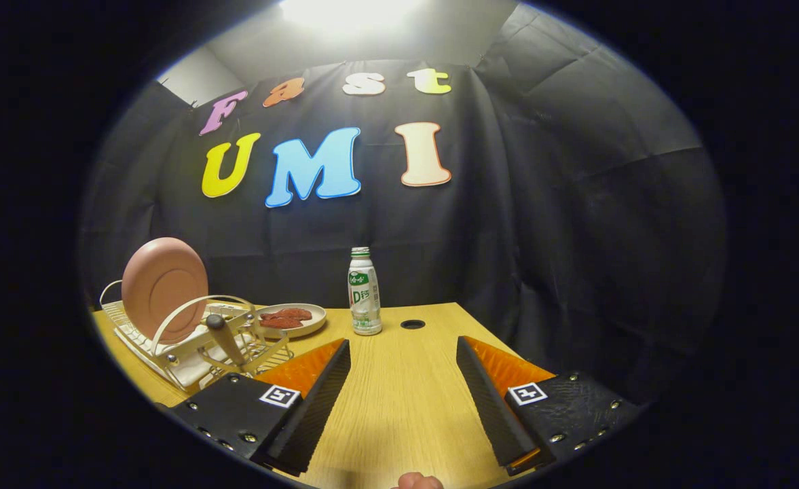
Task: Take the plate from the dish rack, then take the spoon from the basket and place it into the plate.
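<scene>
Tongs [403, 346]: spread wide, holding nothing, bare desk [399, 401] between fingers.
Ahead: white drink bottle [364, 292] upright, beyond fingertips; cable hole [412, 324] just beside it.
Plate [164, 288]: pink, round, standing on edge in white wire dish rack [189, 343], beyond left finger.
Spoon [225, 338]: handle poking up, tilted, from rack's basket [256, 350].
Behind rack: cream dish [290, 319] with reddish food.

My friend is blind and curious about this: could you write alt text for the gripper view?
An open claw hovers empty over a wooden table. Ahead and to its left a pink plate stands upright in a white dish rack, whose basket holds a utensil handle. Beyond are a dish of reddish food and a small bottle.
</scene>
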Demonstrator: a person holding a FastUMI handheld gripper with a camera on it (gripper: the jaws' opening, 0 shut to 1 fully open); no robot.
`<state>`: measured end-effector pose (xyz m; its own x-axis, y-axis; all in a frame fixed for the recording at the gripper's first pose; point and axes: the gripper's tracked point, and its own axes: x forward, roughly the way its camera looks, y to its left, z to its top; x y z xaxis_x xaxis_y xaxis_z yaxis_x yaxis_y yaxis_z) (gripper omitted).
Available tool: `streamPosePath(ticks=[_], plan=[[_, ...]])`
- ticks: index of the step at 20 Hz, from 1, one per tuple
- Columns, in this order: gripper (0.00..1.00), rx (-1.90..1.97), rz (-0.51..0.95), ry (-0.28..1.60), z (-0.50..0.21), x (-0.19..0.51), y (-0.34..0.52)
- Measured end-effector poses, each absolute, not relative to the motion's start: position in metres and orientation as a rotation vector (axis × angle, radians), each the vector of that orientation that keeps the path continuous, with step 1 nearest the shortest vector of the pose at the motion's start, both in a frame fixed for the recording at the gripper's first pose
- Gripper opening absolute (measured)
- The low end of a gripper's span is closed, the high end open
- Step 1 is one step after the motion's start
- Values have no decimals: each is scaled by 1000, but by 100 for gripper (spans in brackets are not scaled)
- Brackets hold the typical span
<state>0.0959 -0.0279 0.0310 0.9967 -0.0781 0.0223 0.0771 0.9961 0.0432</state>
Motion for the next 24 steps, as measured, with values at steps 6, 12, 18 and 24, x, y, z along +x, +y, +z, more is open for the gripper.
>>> streamPosePath(ticks=[6,12,18,24], plan=[[96,0,-101,-51,100,78,-34],[96,-26,-98,-46,181,46,1],[96,-25,-82,-5,231,25,70],[96,-37,-74,6,258,25,125]])
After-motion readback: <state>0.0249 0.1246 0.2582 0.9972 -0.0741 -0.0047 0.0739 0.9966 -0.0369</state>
